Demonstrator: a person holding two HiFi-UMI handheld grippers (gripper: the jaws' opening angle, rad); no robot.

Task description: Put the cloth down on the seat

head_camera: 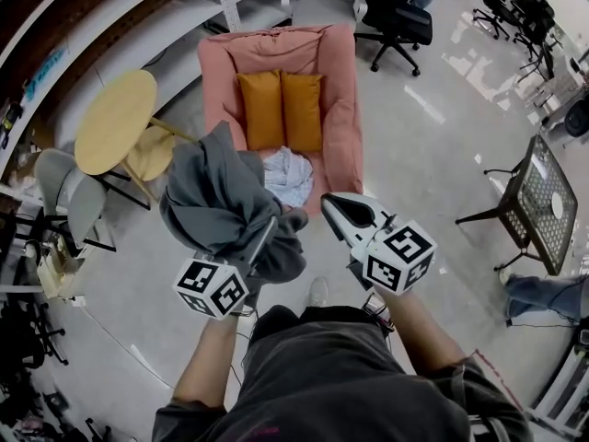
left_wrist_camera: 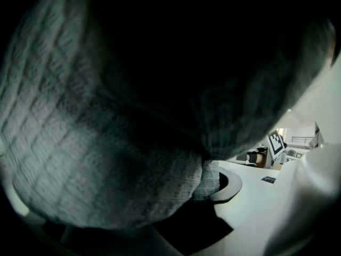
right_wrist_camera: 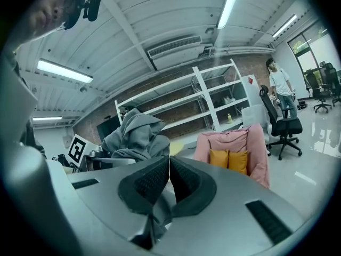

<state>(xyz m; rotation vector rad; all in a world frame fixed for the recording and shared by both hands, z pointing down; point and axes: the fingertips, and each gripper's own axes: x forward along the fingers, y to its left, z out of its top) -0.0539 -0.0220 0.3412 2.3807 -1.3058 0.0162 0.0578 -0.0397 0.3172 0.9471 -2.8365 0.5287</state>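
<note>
Overhead, left hand-held gripper (head_camera: 261,239) clamping bulky grey waffle-knit cloth (head_camera: 213,201), right hand-held gripper (right_wrist_camera: 169,170) closed, empty

We are in a large open work hall, part office and part lab rather than a home. The pink armchair (head_camera: 333,109) with its two orange cushions (head_camera: 281,110) stands alone on a pale polished floor (head_camera: 433,145), with tall white metal shelving (right_wrist_camera: 208,89) against a brick wall (right_wrist_camera: 259,63) behind it and black wheeled office chairs (head_camera: 396,21) to its right. Left of the armchair we see a round yellow table (head_camera: 115,121) and grey chairs (head_camera: 74,196). Well to its right is a black mesh side table (head_camera: 543,201), long strip lights (right_wrist_camera: 58,71) and an air unit (right_wrist_camera: 173,49) hang from the bare panelled ceiling, and a person (right_wrist_camera: 279,89) stands beyond it near the shelving.
</note>
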